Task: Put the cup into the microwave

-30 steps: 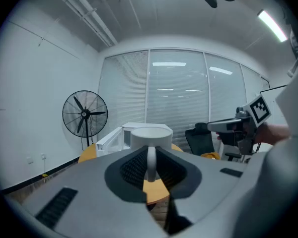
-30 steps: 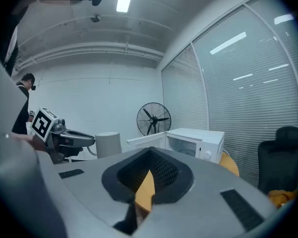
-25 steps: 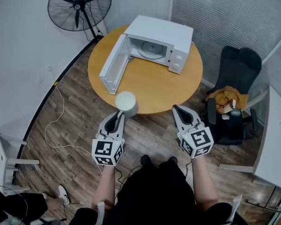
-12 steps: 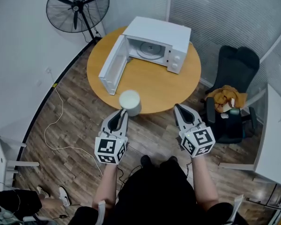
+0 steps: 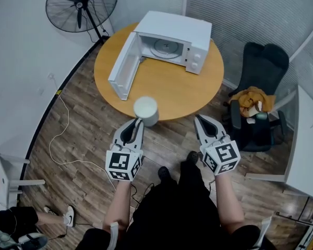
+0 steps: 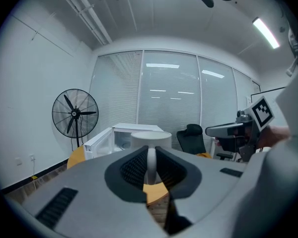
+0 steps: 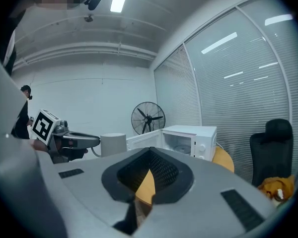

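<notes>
Now my left gripper (image 5: 137, 122) pinches the cup (image 5: 145, 110) by its handle; right gripper (image 5: 197, 118) jaws pressed together, empty; microwave (image 5: 173, 33) open.

A pedestal fan (image 5: 81, 7) was set at eleven o'clock of the round wooden table (image 5: 167, 94); at three o'clock a black office chair (image 5: 264, 66) was placed, with an orange bundle (image 5: 250, 99) laid on its seat

Head cam stares steeply down over the left gripper (image 5: 136, 123) and right gripper (image 5: 199, 120). Each gripper cam rides close behind its own jaws, facing forward; all three share the boxy white microwave (image 5: 172, 33) ahead.
</notes>
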### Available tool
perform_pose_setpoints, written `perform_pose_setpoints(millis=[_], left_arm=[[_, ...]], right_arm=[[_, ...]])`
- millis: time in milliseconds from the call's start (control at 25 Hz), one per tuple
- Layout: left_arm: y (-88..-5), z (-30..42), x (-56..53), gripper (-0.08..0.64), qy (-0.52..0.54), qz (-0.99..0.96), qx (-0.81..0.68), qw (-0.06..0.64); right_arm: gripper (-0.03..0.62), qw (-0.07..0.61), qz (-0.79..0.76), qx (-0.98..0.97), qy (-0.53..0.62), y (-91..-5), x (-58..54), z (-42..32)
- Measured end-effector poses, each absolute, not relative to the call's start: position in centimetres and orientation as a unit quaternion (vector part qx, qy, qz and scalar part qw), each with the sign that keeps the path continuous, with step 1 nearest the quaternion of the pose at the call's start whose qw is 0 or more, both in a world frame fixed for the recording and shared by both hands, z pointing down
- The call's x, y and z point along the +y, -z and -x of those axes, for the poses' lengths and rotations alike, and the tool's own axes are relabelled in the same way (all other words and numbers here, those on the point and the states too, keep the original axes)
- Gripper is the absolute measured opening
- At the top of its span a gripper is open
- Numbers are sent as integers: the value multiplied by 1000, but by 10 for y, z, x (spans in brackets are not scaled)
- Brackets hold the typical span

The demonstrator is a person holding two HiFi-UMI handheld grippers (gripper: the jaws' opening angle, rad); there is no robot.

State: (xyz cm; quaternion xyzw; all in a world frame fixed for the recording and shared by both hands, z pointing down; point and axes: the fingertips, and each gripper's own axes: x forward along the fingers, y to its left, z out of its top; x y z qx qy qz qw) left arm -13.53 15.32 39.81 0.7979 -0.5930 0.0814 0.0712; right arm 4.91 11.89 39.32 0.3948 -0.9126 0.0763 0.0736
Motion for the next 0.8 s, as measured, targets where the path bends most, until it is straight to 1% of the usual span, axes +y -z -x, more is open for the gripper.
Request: perform_pose_setpoints(millis=[360, 800], left_arm=[[-404, 132, 127, 41, -80, -794, -597, 78], [-399, 111, 52, 41, -83, -786, -608, 77]], right_arm=[[9, 75, -390, -913, -88, -400, 91, -53], [9, 67, -367, -922, -98, -403, 10, -66]])
